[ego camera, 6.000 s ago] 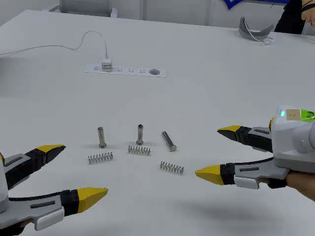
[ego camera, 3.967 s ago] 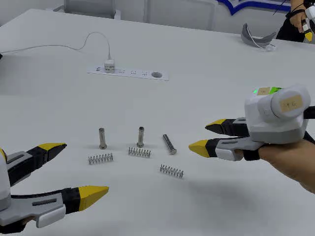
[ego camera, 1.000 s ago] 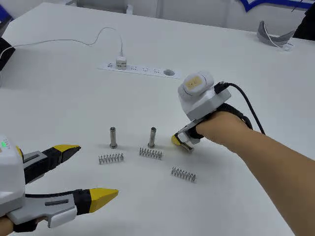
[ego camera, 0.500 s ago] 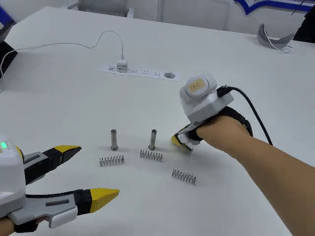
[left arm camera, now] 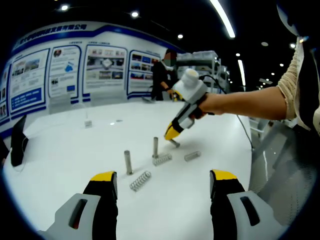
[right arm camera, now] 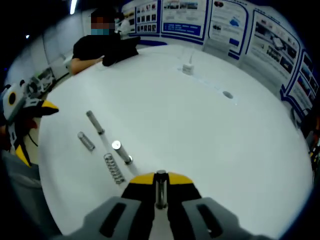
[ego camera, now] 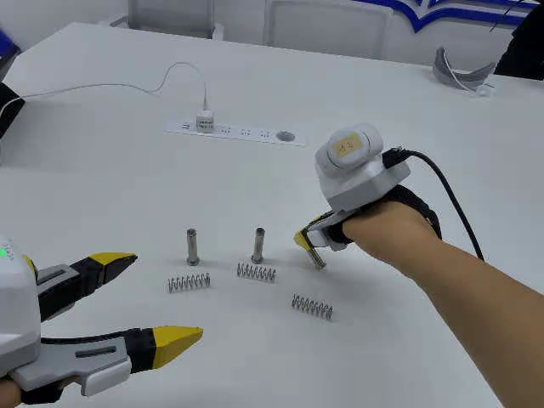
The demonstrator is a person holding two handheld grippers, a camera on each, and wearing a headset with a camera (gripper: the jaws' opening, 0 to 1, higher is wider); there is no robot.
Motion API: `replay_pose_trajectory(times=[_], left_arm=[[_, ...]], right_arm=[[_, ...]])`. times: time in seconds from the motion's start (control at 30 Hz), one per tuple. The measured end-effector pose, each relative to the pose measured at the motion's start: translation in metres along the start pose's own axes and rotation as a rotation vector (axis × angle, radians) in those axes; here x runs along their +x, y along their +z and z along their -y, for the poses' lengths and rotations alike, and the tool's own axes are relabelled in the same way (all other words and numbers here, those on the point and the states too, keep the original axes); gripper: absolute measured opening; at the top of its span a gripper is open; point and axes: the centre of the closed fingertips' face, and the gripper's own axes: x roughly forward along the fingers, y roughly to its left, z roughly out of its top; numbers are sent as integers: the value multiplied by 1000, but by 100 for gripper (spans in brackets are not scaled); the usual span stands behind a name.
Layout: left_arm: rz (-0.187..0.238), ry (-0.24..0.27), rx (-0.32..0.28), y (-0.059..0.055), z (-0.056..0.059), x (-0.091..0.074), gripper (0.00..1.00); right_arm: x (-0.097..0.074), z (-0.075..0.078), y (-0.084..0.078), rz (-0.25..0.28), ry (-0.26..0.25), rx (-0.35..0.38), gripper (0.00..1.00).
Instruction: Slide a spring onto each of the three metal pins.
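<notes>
Currently r. gripper [ego camera: 303,240] is clamped on the tilted pin [ego camera: 316,260], l. gripper [ego camera: 161,296] jaws apart; pin may swivel or slip out if it's pinched near one end.

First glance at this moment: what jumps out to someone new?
The right tongs, mid-table, are shut on one metal pin, held tilted. To its left in the head view, two pins stand upright, with three springs lying loose in front, none on a pin. The left tongs hover open at the near left.
</notes>
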Motion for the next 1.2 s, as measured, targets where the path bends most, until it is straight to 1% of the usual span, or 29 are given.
replay_pose_trajectory(times=[0.33, 0.57, 0.73, 0.87, 1.2], left_arm=[[5, -3, 8, 3, 3, 0, 77], [4, -5, 12, 4, 4, 0, 77], [4, -4, 17, 7, 3, -1, 77], [4, -5, 20, 7, 4, -2, 77], [3, -9, 30, 9, 6, -2, 77]], right_arm=[[-8, 0, 3, 34, -5, 9, 9], [-10, -1, 3, 46, -3, 18, 9], [-11, -1, 5, 61, 0, 28, 9], [-13, -2, 5, 74, 4, 50, 9], [-14, 4, 3, 108, 1, 72, 9]])
